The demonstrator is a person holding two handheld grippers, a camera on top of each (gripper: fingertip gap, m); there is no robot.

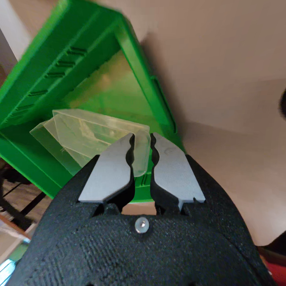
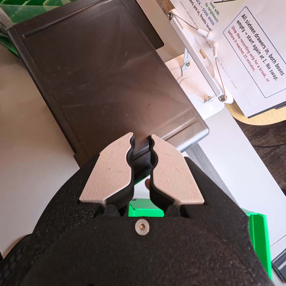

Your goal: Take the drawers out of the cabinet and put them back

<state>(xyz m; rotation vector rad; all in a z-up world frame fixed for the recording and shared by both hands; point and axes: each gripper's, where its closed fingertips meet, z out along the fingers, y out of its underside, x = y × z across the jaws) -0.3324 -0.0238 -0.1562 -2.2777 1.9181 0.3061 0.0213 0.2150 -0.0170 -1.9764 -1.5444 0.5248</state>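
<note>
- Left wrist view: the left gripper (image 1: 142, 136) is clenched on the front tab of a clear, yellowish drawer (image 1: 86, 137), holding it over a bright green bin (image 1: 51, 61) that fills the upper left of the frame
- Right wrist view: the right gripper (image 2: 141, 137) is clenched on the lower edge of a dark, smoky drawer (image 2: 99, 77) that runs from the centre to the upper left, above a white table (image 2: 31, 123)
- A printed sheet on a white stand (image 2: 201, 65) sits at the upper right; green bin parts show at the bottom
- Progress, as a judgement: two drawers are out and in hand; neither is back in place
- The cabinet appears in neither view, so how many drawers remain cannot be told
- Only the right view shows the table and the sheet; only the left shows inside the bin
</note>
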